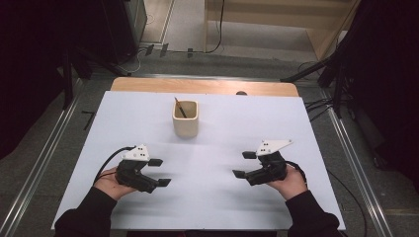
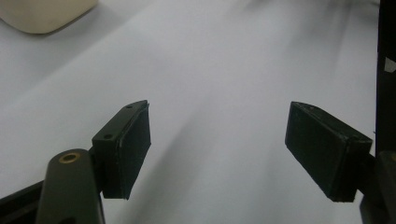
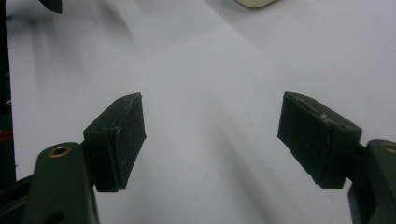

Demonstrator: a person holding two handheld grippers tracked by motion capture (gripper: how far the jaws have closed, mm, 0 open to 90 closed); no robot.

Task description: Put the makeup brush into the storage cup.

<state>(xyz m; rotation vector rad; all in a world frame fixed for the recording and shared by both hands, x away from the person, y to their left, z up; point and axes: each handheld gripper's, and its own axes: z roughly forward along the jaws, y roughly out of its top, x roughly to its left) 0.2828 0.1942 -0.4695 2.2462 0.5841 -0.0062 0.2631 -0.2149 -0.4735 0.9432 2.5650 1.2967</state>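
A cream square cup (image 1: 186,119) stands upright on the white table sheet (image 1: 222,197), a thin brown stick (image 1: 179,107) leaning inside it. My left gripper (image 1: 160,172) rests low at the front left, held in a hand, jaws open and pointing right with nothing between them. At the front right my right gripper (image 1: 244,164) points left toward the middle, jaws open and empty as well. In the left gripper view (image 2: 218,140) bare white sheet lies between the pads, and the cup's base (image 2: 44,14) sits at the top left. The right gripper view (image 3: 212,135) has the cup's edge (image 3: 256,3) at the top.
The table's wooden far edge (image 1: 205,86) runs behind the sheet. Metal rails (image 1: 353,163) flank the table on both sides, with cables and dark stands on the floor beyond. White sheet lies between the two grippers and the cup.
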